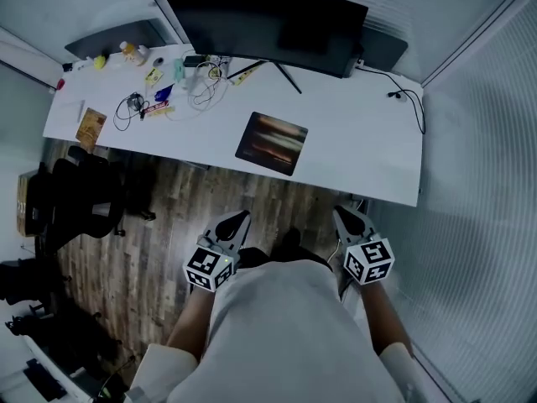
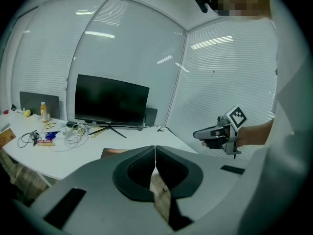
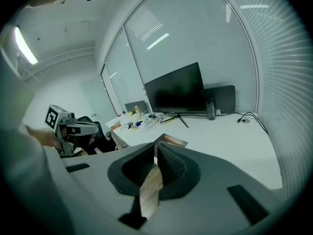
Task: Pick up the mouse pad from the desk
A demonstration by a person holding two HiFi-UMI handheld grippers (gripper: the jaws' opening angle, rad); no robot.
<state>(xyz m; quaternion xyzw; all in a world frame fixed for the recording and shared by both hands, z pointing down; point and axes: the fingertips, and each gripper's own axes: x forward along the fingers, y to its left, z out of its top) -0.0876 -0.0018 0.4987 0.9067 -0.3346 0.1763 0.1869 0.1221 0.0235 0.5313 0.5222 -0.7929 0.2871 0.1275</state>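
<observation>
The white worktop is wide and smooth, and that is our first worry: a thin thing prodded at its edge may skate across it instead of lifting. The monitor stands at the back, with one leg of its stand reaching toward the pad, so a shove away from us could jam the pad against that leg. The mouse pad lies flat near the front edge of the worktop, in front of the monitor, with nothing touching it. The left tool and the right tool both hang over the wooden floor, short of the worktop and well apart from the pad. Each has its jaws pressed together with nothing in them (shut jaws would only push the pad, we judge, so they must part first). The cables lie well to the left, where a wide left sweep could snag them.
</observation>
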